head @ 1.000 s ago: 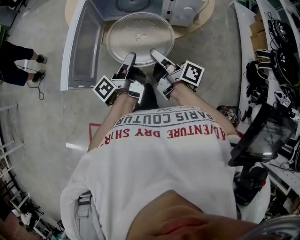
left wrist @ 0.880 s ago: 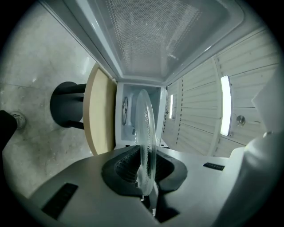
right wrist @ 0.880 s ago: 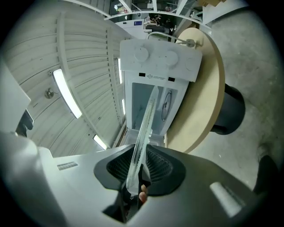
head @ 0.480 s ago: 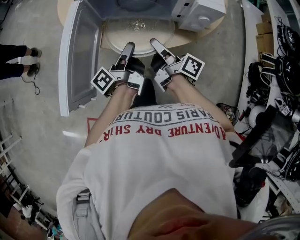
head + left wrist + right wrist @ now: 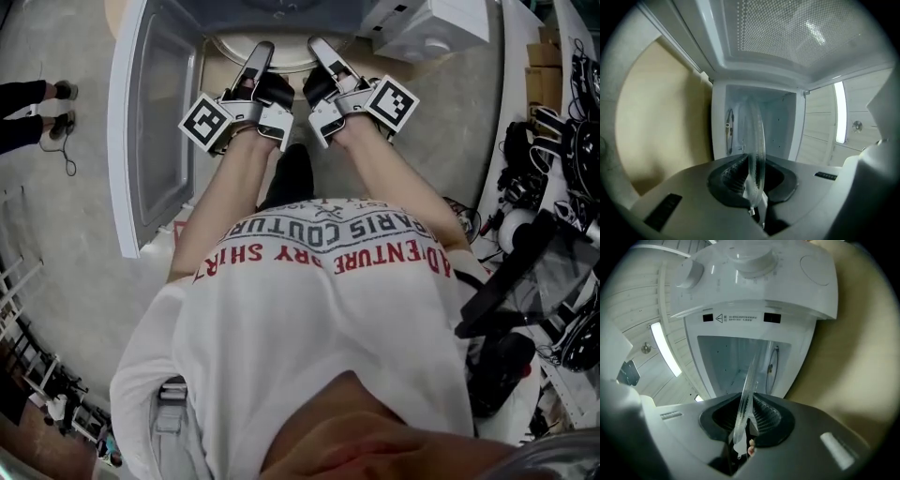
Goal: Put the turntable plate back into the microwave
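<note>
Gripping the glass turntable plate (image 5: 285, 60) by its near rim, left gripper (image 5: 262, 49) and right gripper (image 5: 319, 47) side by side, close but apart; in both gripper views jaws nearly together, ribbed pads pressed on either face of the thin clear rim, nothing else between them. Holding the plate roughly level at the mouth of the white microwave (image 5: 281, 13), far part reaching into the open cavity, only a pale arc of rim showing in the head view; cannot tell whether resting on the cavity floor. Microwave door (image 5: 155, 122) swung wide to the left; control panel (image 5: 754, 273) with round dials to the right of the cavity. Standing on a pale round tabletop (image 5: 656, 122). Below: white T-shirt (image 5: 319, 319) with red lettering; grey concrete floor (image 5: 66, 234); cluttered bench (image 5: 562, 141) at right.
</note>
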`<move>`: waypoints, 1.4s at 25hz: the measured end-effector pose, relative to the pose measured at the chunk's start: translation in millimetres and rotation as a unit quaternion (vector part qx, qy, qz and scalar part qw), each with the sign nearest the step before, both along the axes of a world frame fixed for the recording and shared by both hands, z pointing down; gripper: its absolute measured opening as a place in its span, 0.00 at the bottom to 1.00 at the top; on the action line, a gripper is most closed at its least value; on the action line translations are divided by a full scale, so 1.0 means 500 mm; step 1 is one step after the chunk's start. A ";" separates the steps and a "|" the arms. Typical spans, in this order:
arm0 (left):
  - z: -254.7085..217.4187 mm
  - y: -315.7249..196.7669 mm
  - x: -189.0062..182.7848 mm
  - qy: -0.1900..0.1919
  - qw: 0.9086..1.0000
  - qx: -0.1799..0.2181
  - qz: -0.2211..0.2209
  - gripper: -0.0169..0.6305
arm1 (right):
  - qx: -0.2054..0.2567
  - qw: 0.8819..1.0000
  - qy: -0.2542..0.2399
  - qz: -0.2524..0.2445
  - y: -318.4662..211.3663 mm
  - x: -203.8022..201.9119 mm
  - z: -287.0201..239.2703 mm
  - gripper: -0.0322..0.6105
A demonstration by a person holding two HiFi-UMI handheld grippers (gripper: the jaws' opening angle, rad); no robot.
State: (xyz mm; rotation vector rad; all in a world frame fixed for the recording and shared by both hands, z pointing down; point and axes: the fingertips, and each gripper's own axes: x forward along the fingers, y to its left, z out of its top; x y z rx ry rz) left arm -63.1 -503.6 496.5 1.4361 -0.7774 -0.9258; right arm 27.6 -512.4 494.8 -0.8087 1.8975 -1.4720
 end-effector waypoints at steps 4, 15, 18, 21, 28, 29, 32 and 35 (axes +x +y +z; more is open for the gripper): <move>0.006 -0.064 -0.011 0.001 1.000 0.006 -0.012 0.06 | 0.017 1.000 -0.005 0.000 -0.049 -0.020 0.000 0.13; 0.022 -0.149 -0.015 -0.005 1.000 0.014 -0.021 0.07 | 0.018 0.997 0.012 -0.077 -0.061 -0.075 0.023 0.13; 0.031 -0.161 -0.014 -0.014 1.000 0.010 -0.015 0.07 | 0.005 0.997 0.014 -0.076 -0.077 -0.080 0.035 0.13; 0.047 -0.172 -0.015 -0.009 1.000 0.000 -0.010 0.07 | -0.005 0.997 0.000 -0.079 -0.088 -0.083 0.050 0.13; 0.039 -0.173 -0.016 -0.016 1.000 0.002 -0.004 0.10 | -0.005 0.997 -0.024 -0.070 -0.091 -0.081 0.045 0.14; 0.036 -0.173 -0.015 -0.019 1.000 0.004 -0.002 0.11 | -0.009 0.997 -0.032 -0.067 -0.092 -0.081 0.045 0.14; 0.035 -0.172 -0.016 -0.026 1.000 0.008 0.004 0.11 | -0.017 0.997 -0.048 -0.059 -0.093 -0.082 0.046 0.14; 0.037 -0.165 -0.018 -0.023 1.000 0.008 0.004 0.11 | -0.017 0.997 -0.049 -0.055 -0.094 -0.080 0.048 0.13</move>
